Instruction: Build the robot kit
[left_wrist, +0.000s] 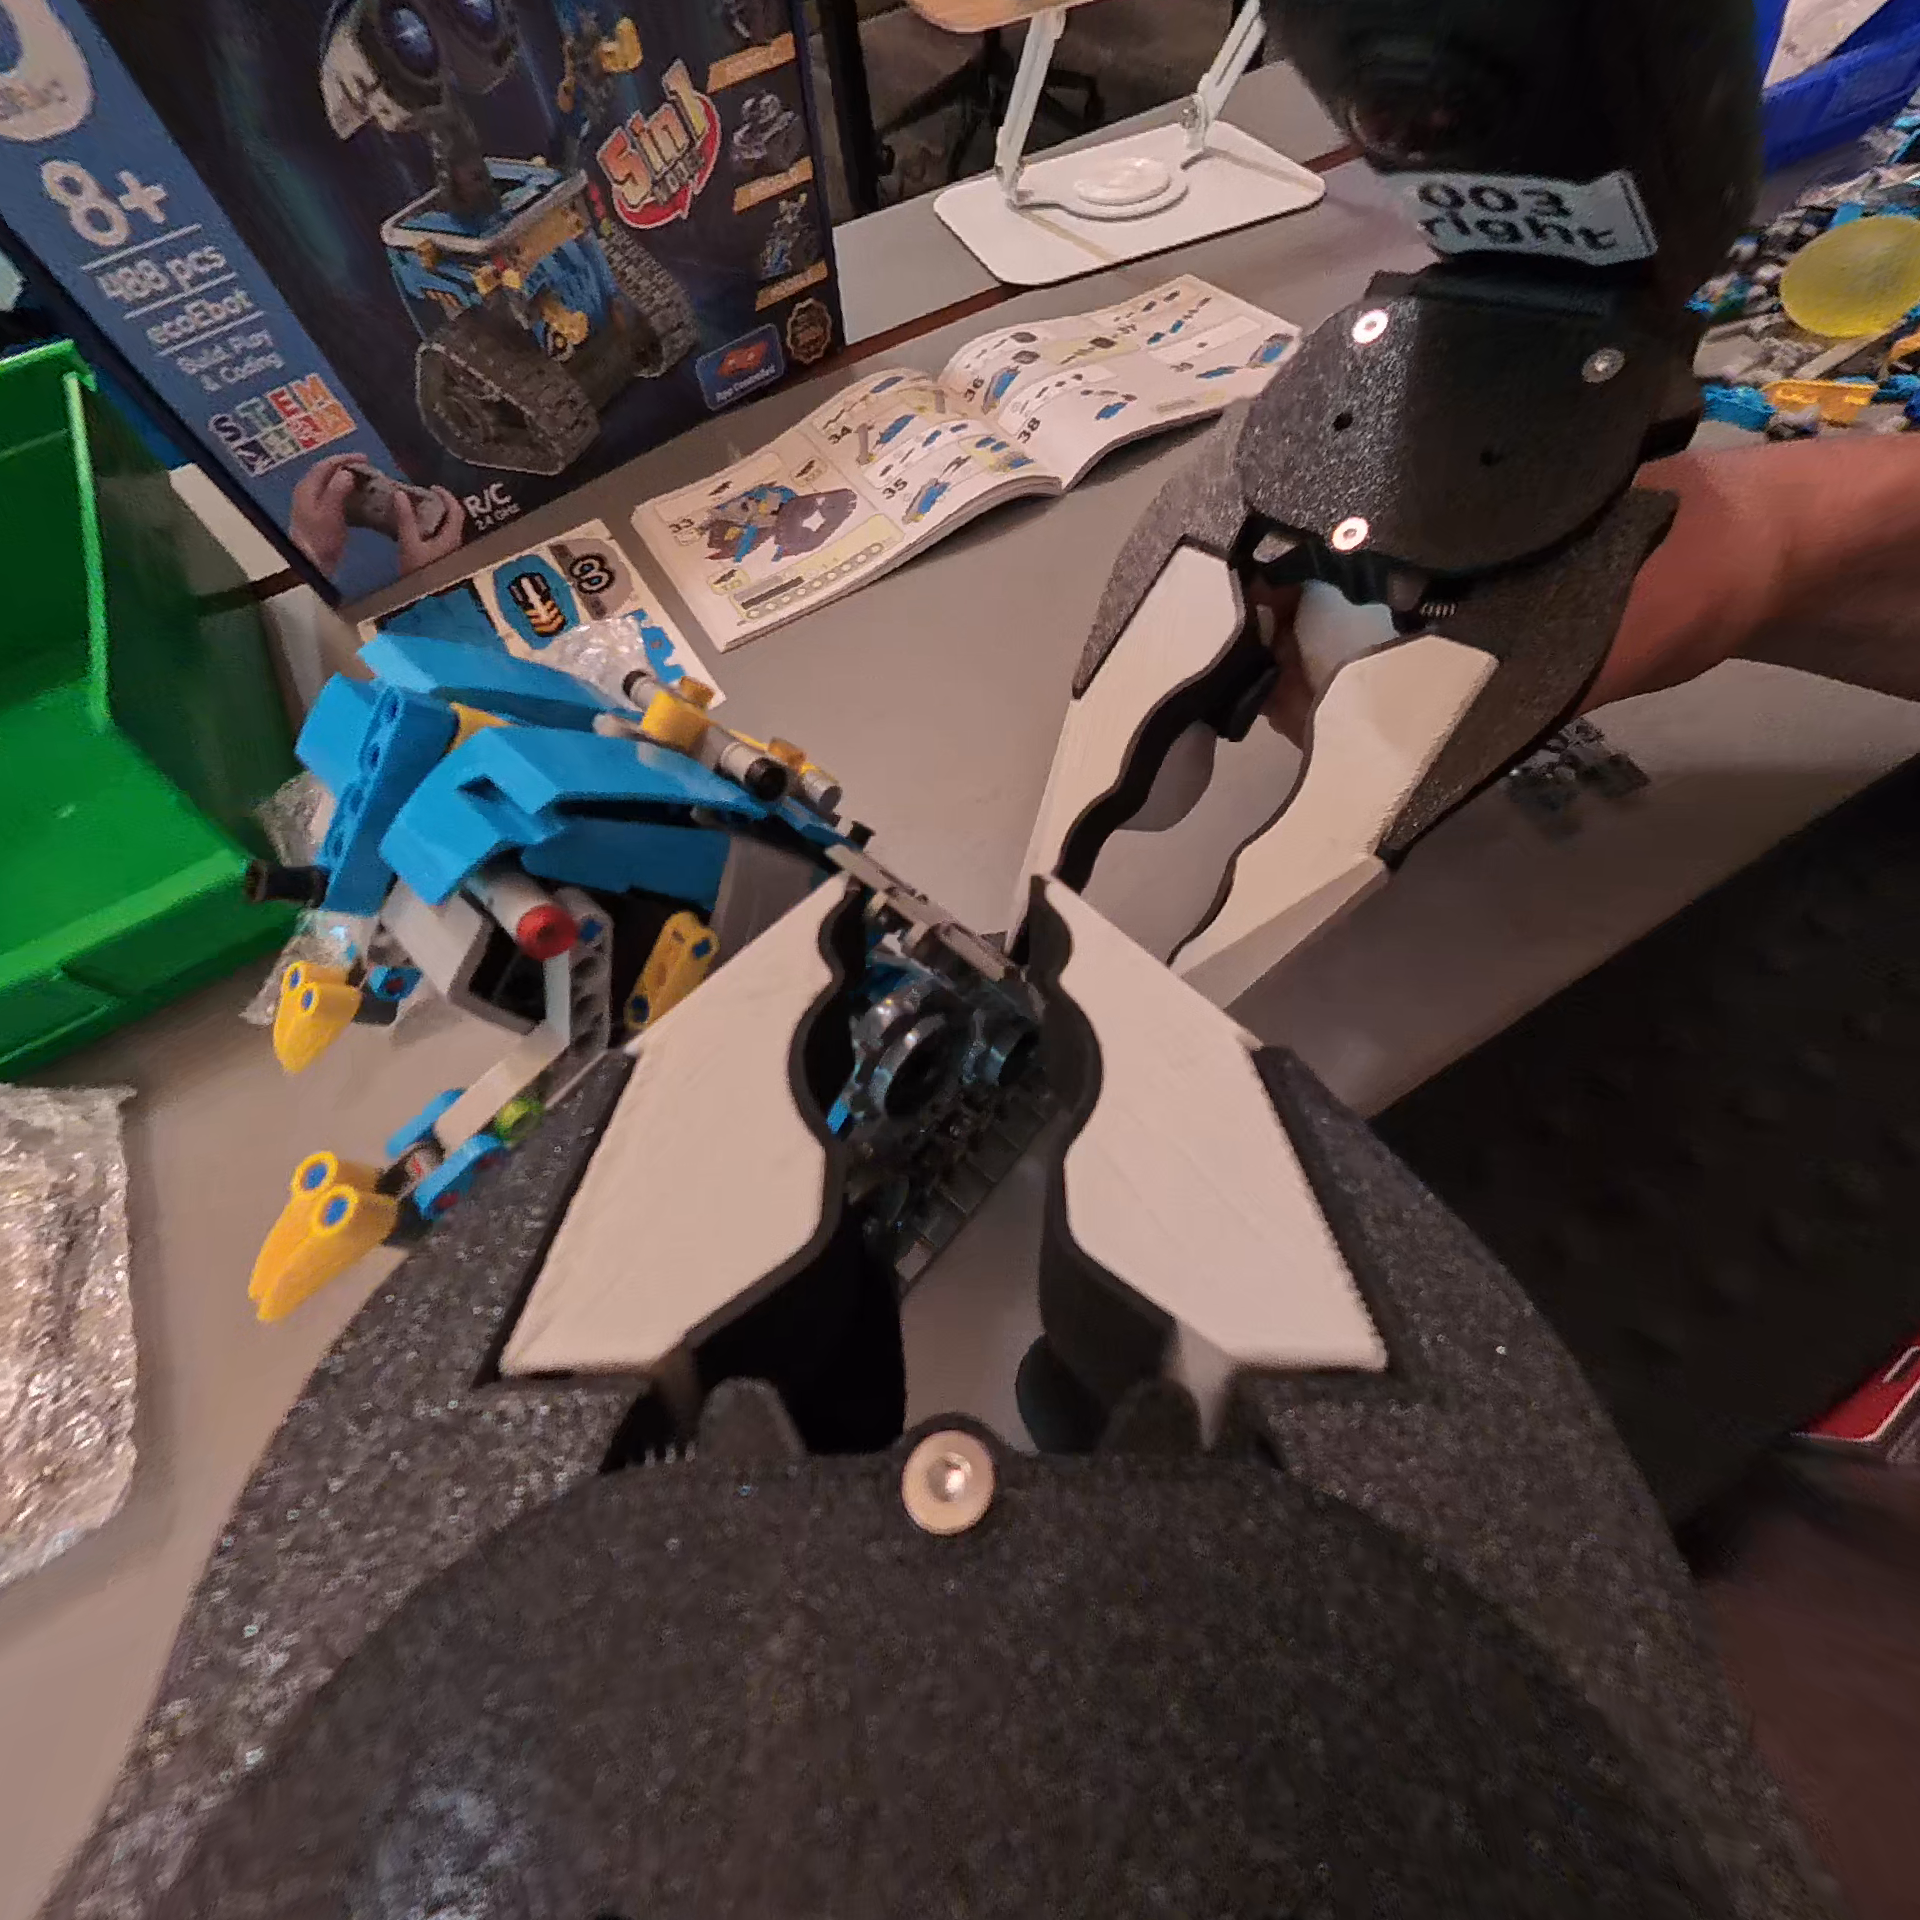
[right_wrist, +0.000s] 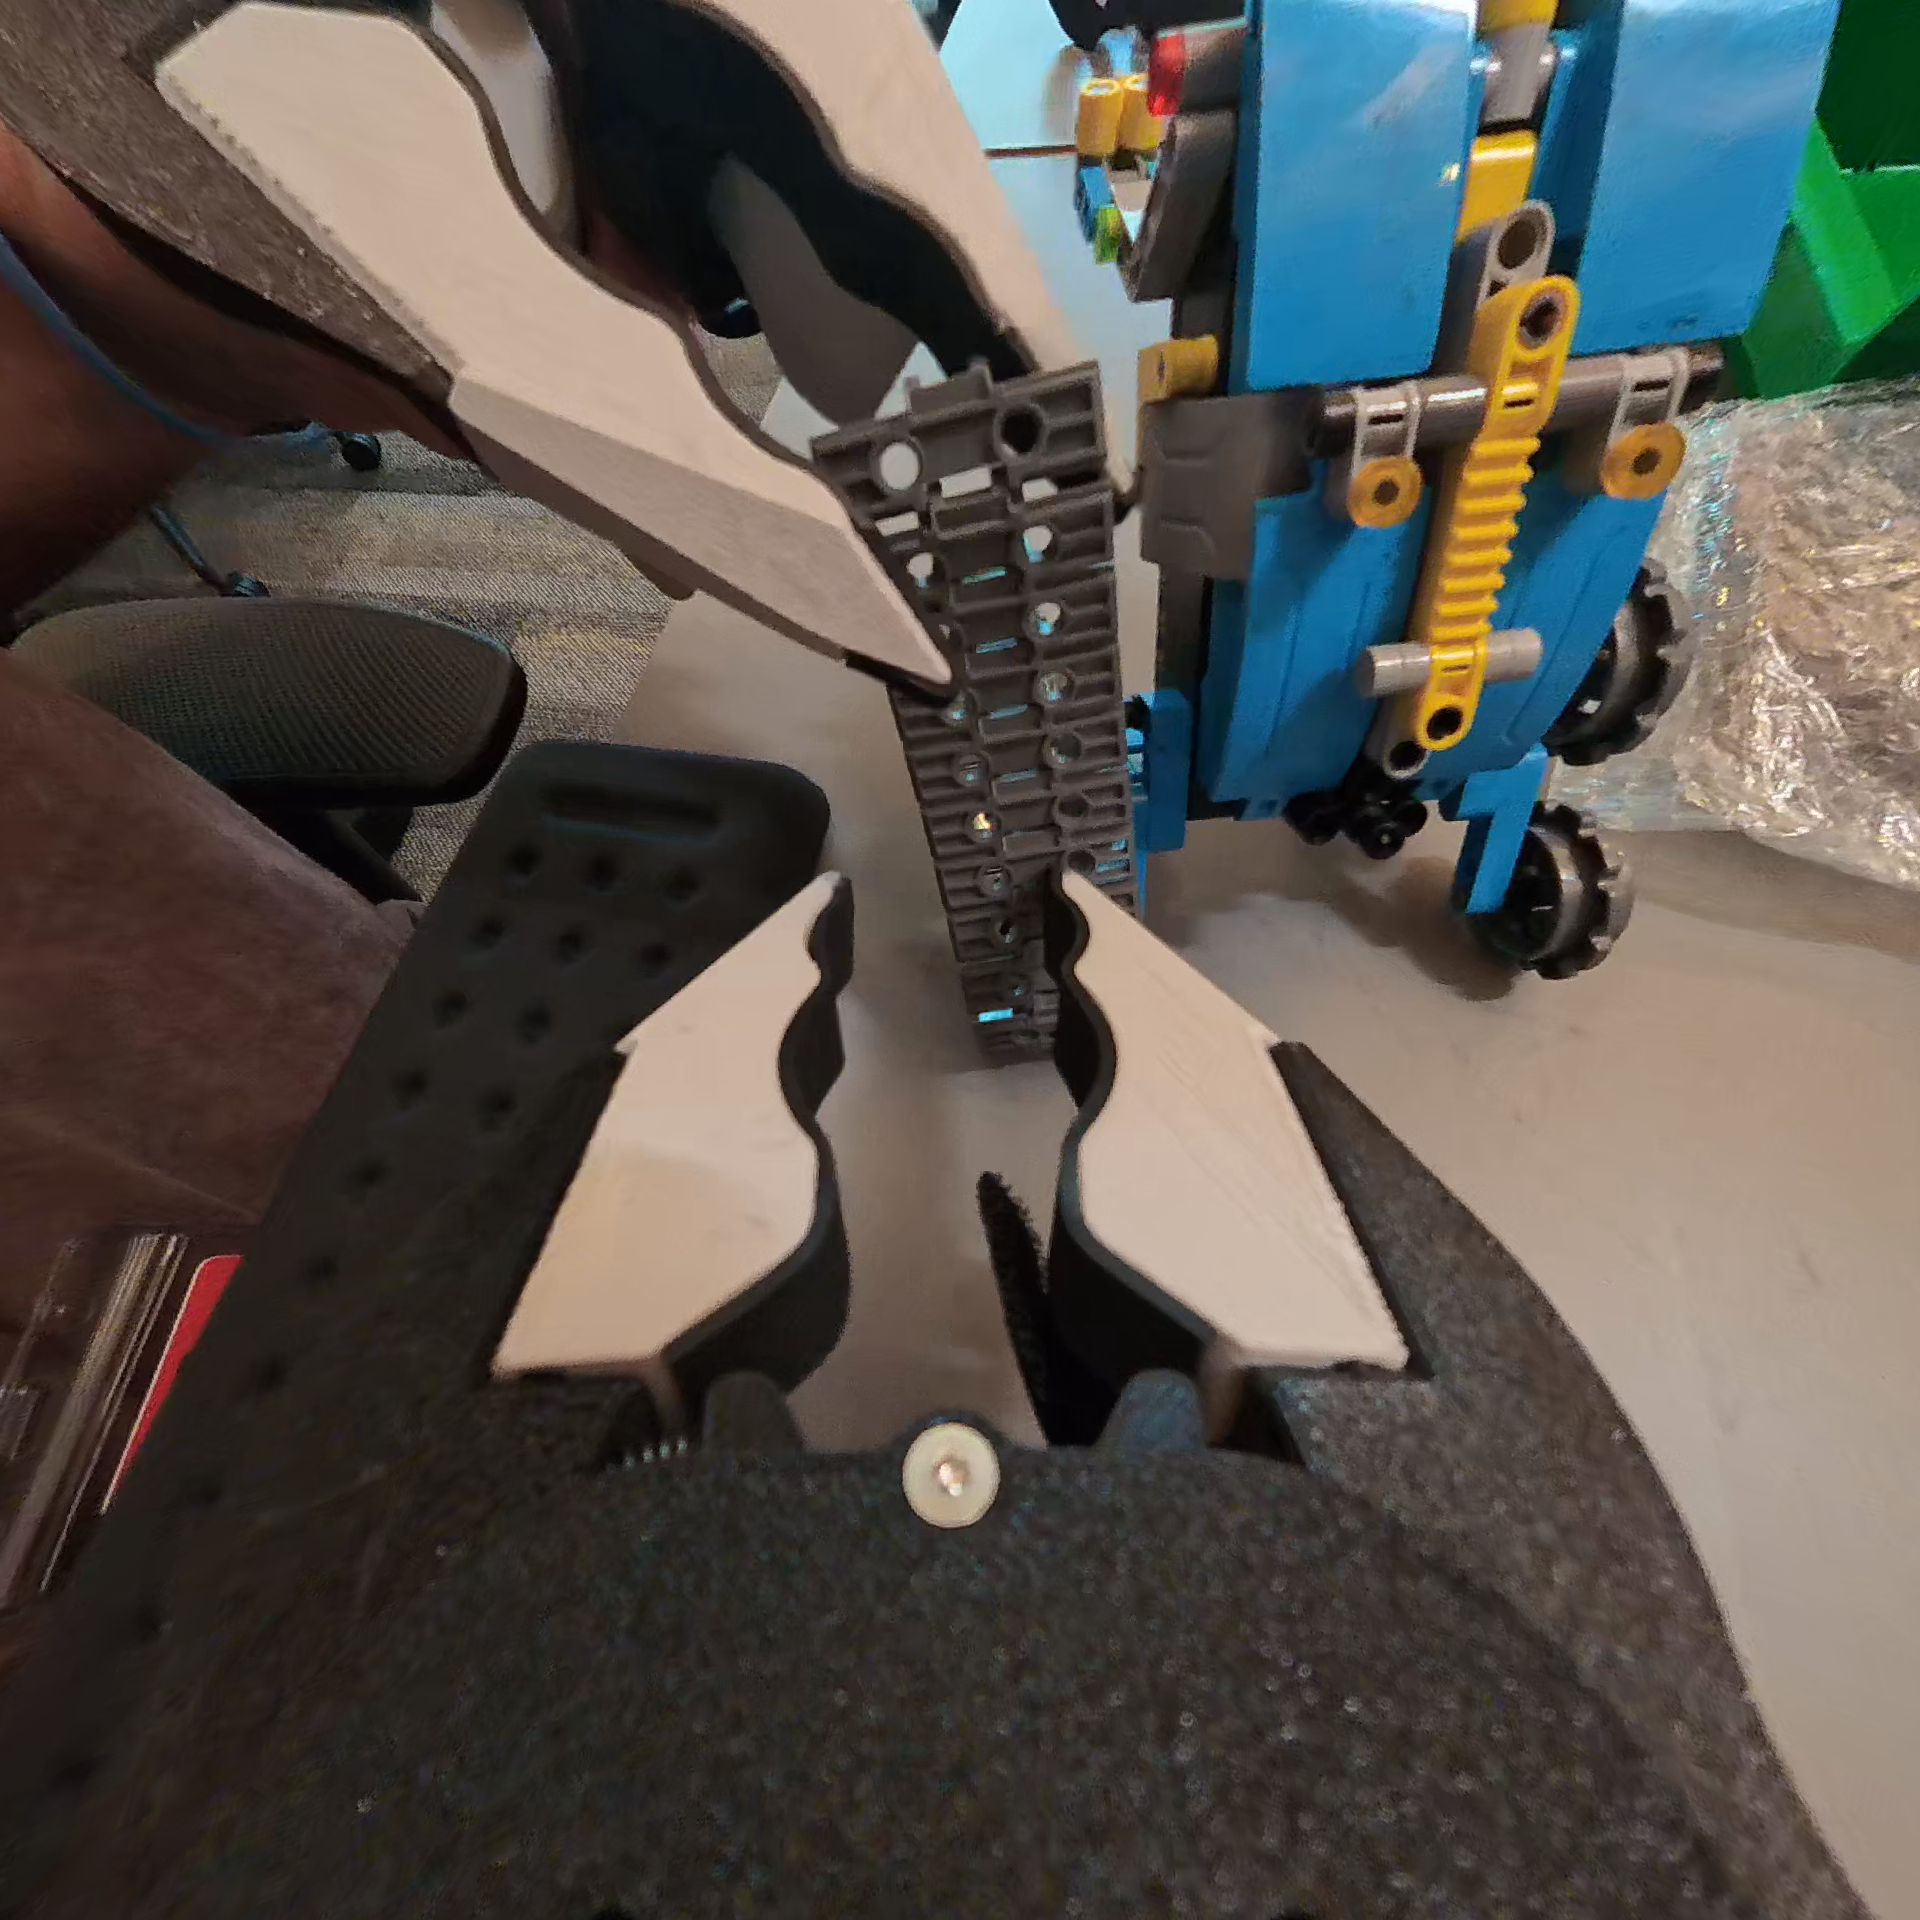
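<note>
Behind the brick robot (left_wrist: 540, 831) stands its printed box (left_wrist: 436, 260).

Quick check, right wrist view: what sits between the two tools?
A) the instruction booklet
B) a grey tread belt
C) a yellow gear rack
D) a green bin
B: the grey tread belt hangs beside the blue model; the left tool has its fingers around the belt's upper part, and the right tool stands open at its lower end, one fingertip close against the belt.
</note>
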